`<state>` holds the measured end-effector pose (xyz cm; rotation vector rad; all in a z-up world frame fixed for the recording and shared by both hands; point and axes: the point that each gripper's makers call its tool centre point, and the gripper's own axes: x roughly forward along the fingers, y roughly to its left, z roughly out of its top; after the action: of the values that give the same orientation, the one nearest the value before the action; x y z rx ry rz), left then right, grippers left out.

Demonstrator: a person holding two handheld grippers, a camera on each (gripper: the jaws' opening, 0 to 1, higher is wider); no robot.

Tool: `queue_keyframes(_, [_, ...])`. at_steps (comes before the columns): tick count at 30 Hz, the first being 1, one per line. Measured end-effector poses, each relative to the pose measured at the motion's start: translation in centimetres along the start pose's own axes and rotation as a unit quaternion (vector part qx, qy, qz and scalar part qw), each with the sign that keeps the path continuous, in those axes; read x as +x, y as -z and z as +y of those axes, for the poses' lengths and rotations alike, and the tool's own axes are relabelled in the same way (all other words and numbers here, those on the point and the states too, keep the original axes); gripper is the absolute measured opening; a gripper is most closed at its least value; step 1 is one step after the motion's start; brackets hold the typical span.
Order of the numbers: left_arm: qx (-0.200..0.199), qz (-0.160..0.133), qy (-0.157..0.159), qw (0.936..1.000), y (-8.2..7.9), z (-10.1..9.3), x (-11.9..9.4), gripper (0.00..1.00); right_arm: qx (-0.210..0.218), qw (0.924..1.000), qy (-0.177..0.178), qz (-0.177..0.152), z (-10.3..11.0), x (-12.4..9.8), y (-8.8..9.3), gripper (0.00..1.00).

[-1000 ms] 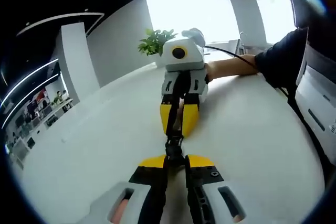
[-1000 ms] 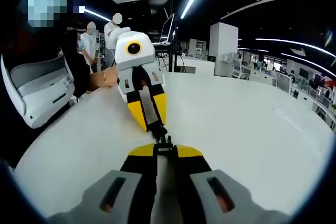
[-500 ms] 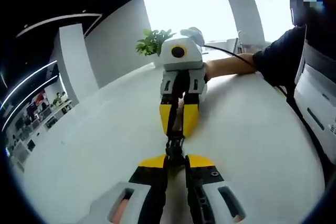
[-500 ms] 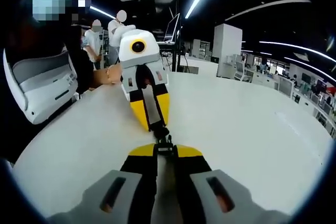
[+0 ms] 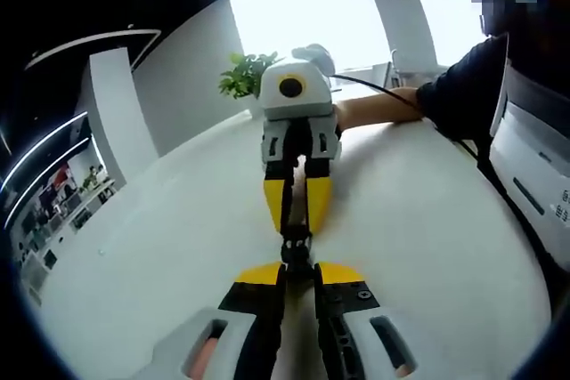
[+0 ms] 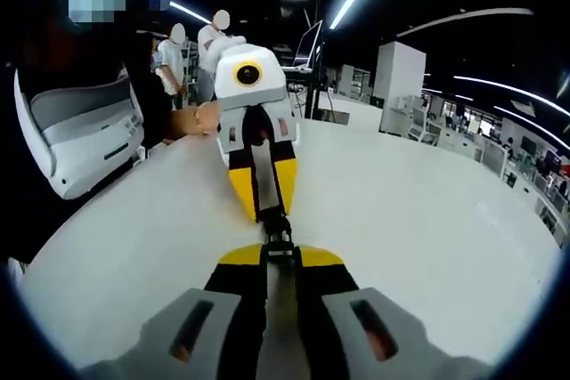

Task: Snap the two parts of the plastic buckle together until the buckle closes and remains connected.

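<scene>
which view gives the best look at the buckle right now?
Right gripper view, marginally: the black buckle sits between both grippers' yellow tips against the pale table. In the left gripper view the buckle is just as pinched and dark; whether the halves are latched cannot be told.

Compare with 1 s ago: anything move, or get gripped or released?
Small change only: in both views the opposite gripper sits a little higher and the background has shifted, so the hands tilted slightly. Nothing taken hold of or released. The left gripper and right gripper stay shut on the black buckle, tip to tip above the white table. Whether the buckle has latched cannot be told.
</scene>
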<state>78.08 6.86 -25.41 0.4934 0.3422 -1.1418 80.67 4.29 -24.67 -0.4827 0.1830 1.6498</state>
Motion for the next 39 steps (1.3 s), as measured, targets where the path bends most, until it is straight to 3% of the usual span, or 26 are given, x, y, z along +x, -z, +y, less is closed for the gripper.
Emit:
queue_keyframes(14, [0.02, 0.003, 0.02, 0.9996, -0.3, -0.9, 0.3, 0.12, -0.04, 0.9982, -0.033, 0.031, 0.3, -0.1, 0.0, 0.11])
queue_keyframes(25, [0.02, 0.002, 0.033, 0.9992, -0.5, -1.3, 0.4, 0.12, -0.045, 0.997, -0.052, 0.035, 0.7, 0.2, -0.1, 0.11])
queue_keyframes(33, [0.037, -0.009, -0.005, 0.9993, -0.6, -0.4, 0.6, 0.15, -0.015, 0.9992, -0.027, 0.025, 0.1, 0.1, 0.2, 0.12])
queue_keyframes(39, [0.005, -0.006, -0.021, 0.9997, -0.2, 0.5, 0.2, 0.17, 0.009, 0.9997, 0.007, 0.022, -0.8, -0.3, 0.6, 0.12])
